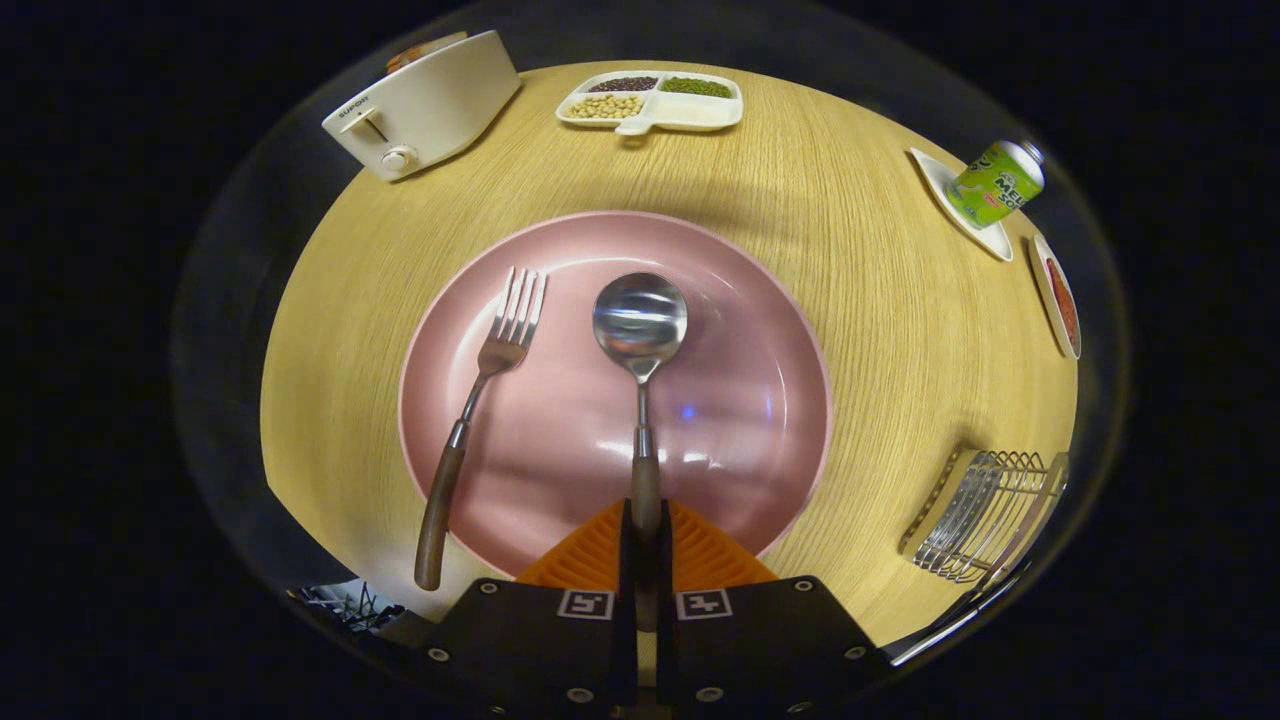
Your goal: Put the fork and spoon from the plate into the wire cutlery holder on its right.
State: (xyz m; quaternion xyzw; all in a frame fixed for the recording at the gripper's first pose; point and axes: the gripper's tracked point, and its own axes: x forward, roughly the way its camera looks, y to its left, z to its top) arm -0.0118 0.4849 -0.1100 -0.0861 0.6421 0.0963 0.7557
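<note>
On the pale wood-grain counter point(850, 330) sits a round, glossy pink plate point(740, 420) with a shallow raised rim. Two pieces of cutlery lie on it, each with a polished metal head and a dark wooden handle. The fork point(478, 395) lies on the plate's left side, tines pointing away, its handle crossing the rim and reaching out over the counter. The spoon point(640, 340) lies along the middle, its round bowl facing up and mirror-bright, its handle running straight back toward the jaws.

The jaws point(645, 545) are drawn nearly together, with the end of the spoon's wooden handle in the narrow gap; both ribbed fingers point(590, 560) press against it, so the spoon is gripped at its handle tip while its bowl rests on the plate.

Off to the right of the plate, well apart from it, stands the wire cutlery holder point(985, 515), a rack of thin metal loops on a wooden base. Beyond the plate are a white toaster point(425, 105), a white divided tray point(655, 100) of beans, a green can point(995, 182) lying on a small white dish point(985, 240), and another small dish point(1058, 295) beside it. Nothing lies between plate and holder.
</note>
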